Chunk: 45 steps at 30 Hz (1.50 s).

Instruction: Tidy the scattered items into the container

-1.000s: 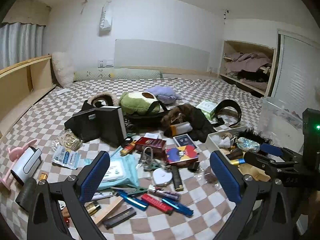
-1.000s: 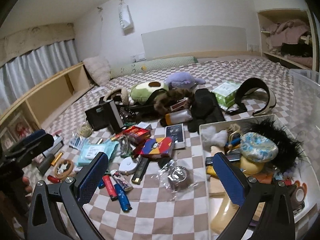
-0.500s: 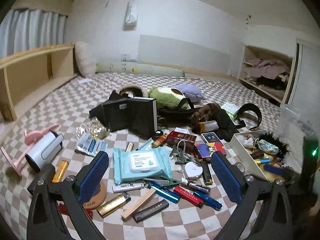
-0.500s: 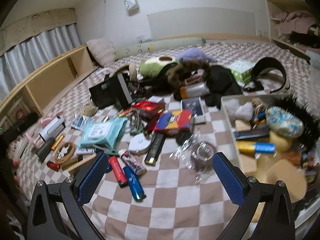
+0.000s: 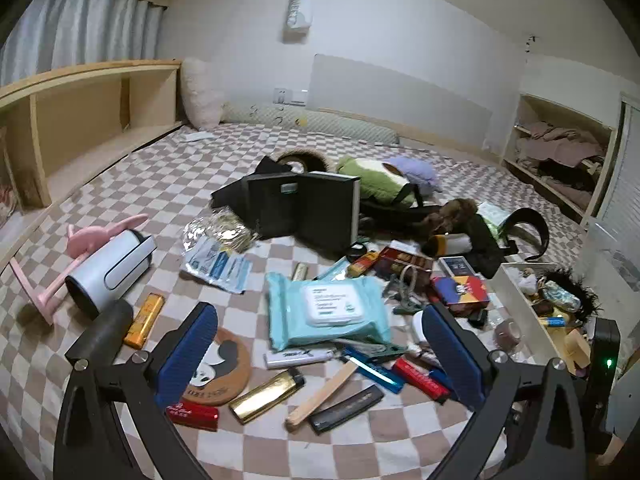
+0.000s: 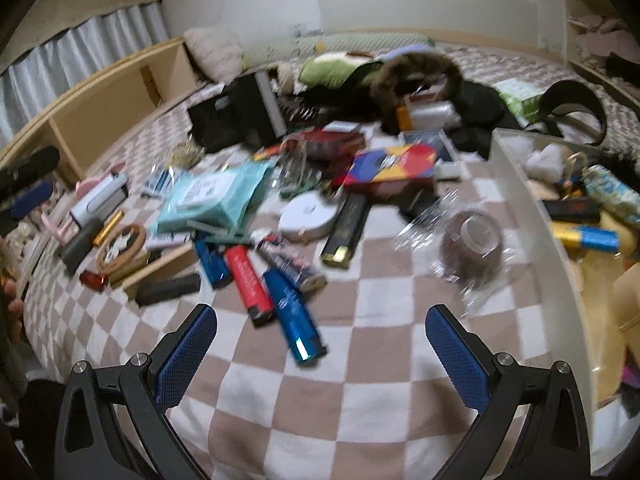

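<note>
The left claw (image 5: 320,354) is held wide open above the near clutter on the checkered bed (image 5: 160,184), with nothing between its blue pads (image 5: 188,348). Below the gap a wipes pack (image 5: 326,310), a white lighter (image 5: 298,357), a gold lighter (image 5: 267,397), a wooden stick (image 5: 322,392) and a dark bar (image 5: 346,403) are seen. A round coaster (image 5: 224,368) lies partly behind the left pad, with a red lighter (image 5: 192,414) just below it. Farther left, a white cylinder (image 5: 110,270) rests against a pink stand (image 5: 86,240), and an orange lighter (image 5: 145,320) lies near them.

The right claw (image 6: 320,352) is likewise spread wide and empty, held low over the bed. Just ahead of it a blue lighter (image 6: 294,322) lies beside a red one (image 6: 248,284). A tape roll (image 6: 472,240) in clear wrap is seen to the right, near the wall of the container (image 6: 532,216). A white disc (image 6: 308,214) and a black bar (image 6: 348,228) lie side by side farther on, below a colourful box (image 6: 394,168). This view is slightly blurred.

The container stands at the right edge of the bed and is already partly filled; a blue-and-gold tube (image 6: 586,238) and a patterned pouch (image 6: 612,192) can be made out inside. The scattered items lie outside it, well to its left.
</note>
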Motion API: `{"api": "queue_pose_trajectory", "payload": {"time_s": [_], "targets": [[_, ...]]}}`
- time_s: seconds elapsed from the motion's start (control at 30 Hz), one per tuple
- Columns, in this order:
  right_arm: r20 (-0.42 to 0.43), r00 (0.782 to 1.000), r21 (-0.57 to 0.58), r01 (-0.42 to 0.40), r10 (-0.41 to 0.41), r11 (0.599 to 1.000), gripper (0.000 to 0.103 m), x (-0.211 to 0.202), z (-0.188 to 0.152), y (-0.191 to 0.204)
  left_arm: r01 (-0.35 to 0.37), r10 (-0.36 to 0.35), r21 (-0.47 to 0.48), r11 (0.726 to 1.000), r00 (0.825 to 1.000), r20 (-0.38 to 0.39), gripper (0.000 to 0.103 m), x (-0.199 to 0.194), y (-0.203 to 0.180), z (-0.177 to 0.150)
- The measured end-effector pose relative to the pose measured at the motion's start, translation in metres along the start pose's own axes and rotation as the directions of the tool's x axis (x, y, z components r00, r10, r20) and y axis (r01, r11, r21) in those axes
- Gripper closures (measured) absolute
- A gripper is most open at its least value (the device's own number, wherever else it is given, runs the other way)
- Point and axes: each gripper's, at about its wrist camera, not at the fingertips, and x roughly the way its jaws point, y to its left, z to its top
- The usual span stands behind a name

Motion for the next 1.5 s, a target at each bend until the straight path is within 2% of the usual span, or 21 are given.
{"api": "queue_pose_trajectory", "payload": {"time_s": [0.13, 0.43, 0.7, 0.8, 1.13, 1.5], "targets": [[-0.025, 1.000, -0.023, 0.002, -0.003, 1.000, 0.000, 0.008, -0.007, 0.007, -0.017, 0.017, -0.004, 1.000, 1.000, -0.020, 0.000, 0.003, 0.011, -0.004], [-0.073, 0.997, -0.031, -0.001, -0.002, 1.000, 0.000, 0.020, -0.018, 0.010, -0.063, 0.056, -0.096, 0.993, 0.996, -0.076, 0.000, 0.014, 0.049, -0.003], [-0.080, 0.997, -0.039, 0.001, -0.004, 0.999, 0.000, 0.023, -0.022, 0.011, -0.128, 0.132, 0.041, 0.991, 0.988, -0.085, 0.000, 0.024, 0.069, 0.005], [-0.084, 0.996, -0.045, 0.005, -0.009, 0.999, 0.000, 0.025, -0.024, 0.011, -0.146, 0.156, 0.091, 0.985, 0.981, -0.114, 0.000, 0.028, 0.080, 0.003], [-0.085, 0.994, -0.130, 0.057, -0.068, 0.990, 0.000, 0.028, -0.031, 0.021, -0.135, 0.187, 0.220, 0.966, 0.954, -0.236, 0.000, 0.043, 0.098, -0.027], [-0.059, 0.995, -0.167, 0.064, -0.075, 0.984, 0.000, 0.029, -0.037, 0.021, -0.083, 0.178, 0.266, 0.960, 0.916, -0.358, 0.000, 0.067, 0.097, -0.063]]}}
